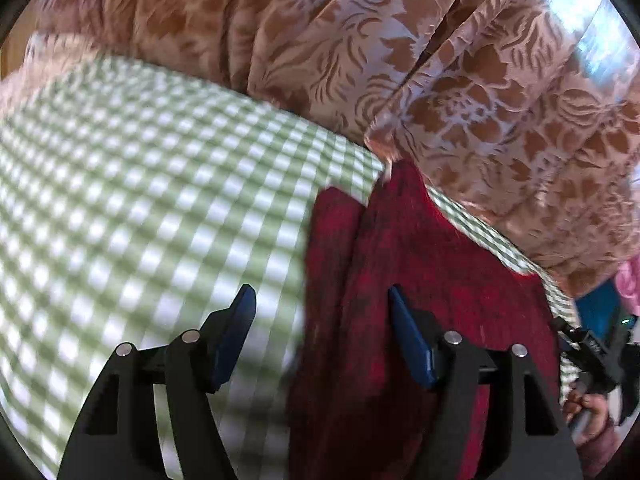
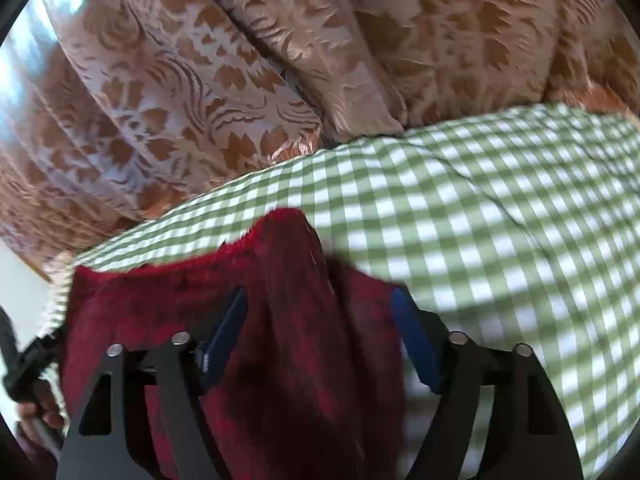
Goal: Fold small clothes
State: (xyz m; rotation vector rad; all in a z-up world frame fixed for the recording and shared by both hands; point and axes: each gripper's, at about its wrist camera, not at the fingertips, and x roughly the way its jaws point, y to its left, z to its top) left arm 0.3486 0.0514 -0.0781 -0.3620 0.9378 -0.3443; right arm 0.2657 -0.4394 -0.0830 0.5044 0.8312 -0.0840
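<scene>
Checked green cloth point(image 2: 500, 220) bears unlabelled red garment point(image 2: 280, 320).

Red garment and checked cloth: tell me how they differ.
The red garment is plain dark red and fuzzy; the checked cloth is green-and-white gingham and smooth. The garment lies bunched in folds; the cloth is spread out beneath it. Both are fabric.

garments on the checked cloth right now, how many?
1: a red garment on the checked cloth, near its curtain-side edge, between both open grippers. More may lie outside these views.
</scene>
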